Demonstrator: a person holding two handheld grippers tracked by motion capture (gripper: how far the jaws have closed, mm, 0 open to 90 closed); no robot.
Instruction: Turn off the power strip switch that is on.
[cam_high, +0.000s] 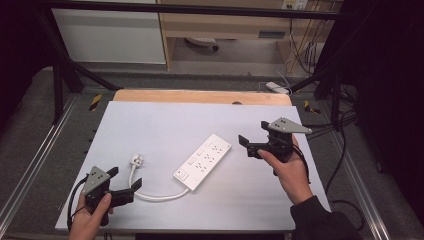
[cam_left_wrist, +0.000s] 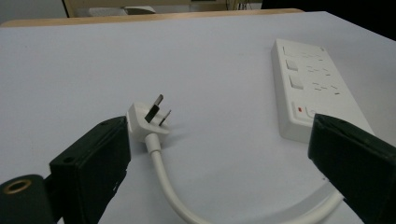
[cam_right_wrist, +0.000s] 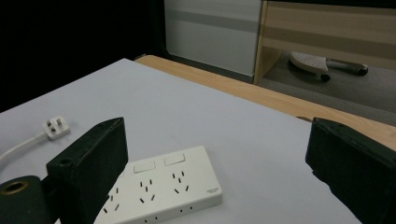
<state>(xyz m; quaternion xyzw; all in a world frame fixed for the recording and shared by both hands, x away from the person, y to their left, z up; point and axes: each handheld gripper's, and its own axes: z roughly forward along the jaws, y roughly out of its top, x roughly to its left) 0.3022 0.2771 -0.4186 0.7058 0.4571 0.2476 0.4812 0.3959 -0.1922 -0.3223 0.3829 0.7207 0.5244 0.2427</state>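
Note:
A white power strip lies at an angle in the middle of the white table top. Its white cable loops round to a white plug lying prongs-up on the left. My left gripper is open near the front left, its jaws pointing at the plug and the strip's switch end. My right gripper is open just right of the strip's far end, jaws wide apart, nothing between them. The plug lies far off in the right gripper view.
The table's wooden back edge borders the white top. Black frame posts stand at the back corners. A second white power strip and cables lie on the floor behind. A wooden cabinet stands beyond.

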